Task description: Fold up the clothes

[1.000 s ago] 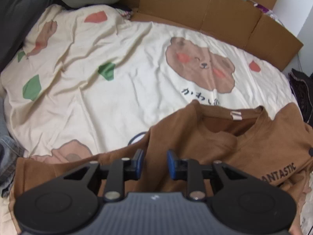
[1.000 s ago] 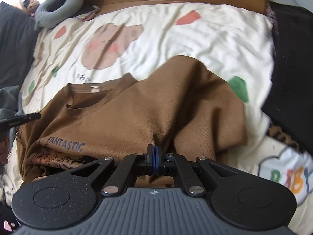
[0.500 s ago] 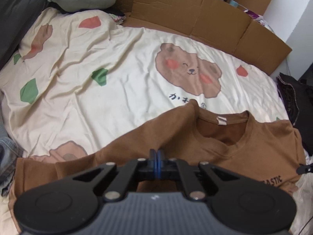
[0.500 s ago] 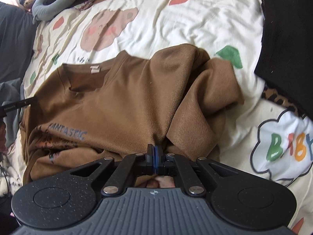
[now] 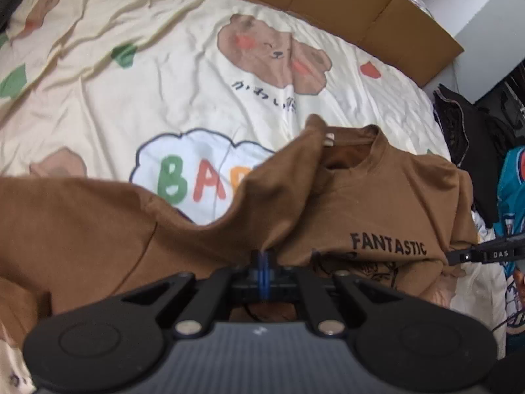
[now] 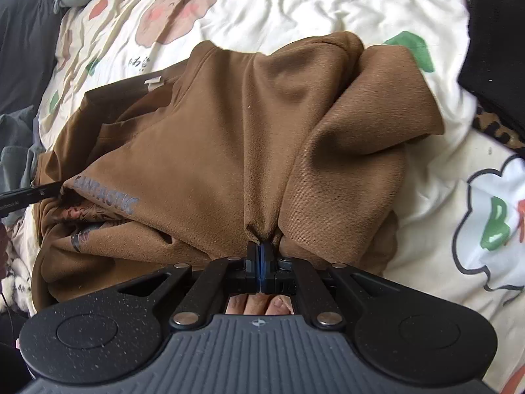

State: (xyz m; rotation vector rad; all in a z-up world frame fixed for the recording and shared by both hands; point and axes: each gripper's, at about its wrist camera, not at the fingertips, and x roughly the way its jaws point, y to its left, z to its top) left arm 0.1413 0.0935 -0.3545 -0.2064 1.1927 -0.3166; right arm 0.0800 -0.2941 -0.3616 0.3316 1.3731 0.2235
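A brown T-shirt [image 5: 377, 197] with "FANTASTIC" printed on it lies bunched on the bed, neck opening facing away. My left gripper [image 5: 263, 259] is shut on a pinch of its fabric near the left shoulder side and lifts it off the sheet. In the right wrist view the same shirt [image 6: 229, 138] is crumpled, its right sleeve folded into a thick lump. My right gripper [image 6: 261, 252] is shut on the fabric at the near edge. The tip of the other gripper shows at the far side in each view.
A cream bedsheet [image 5: 164, 82] with bear and "BABY" cloud prints covers the bed. Cardboard [image 5: 377, 10] lines the far edge. Dark clothes [image 5: 466, 124] and a teal garment lie at the right; black fabric [image 6: 492, 32] and grey clothing [image 6: 16, 138] flank the shirt.
My left gripper closed on the shirt, then pulled it up and toward me, uncovering the "BABY" cloud print. My right gripper stayed shut and drew its side in, bunching the sleeve.
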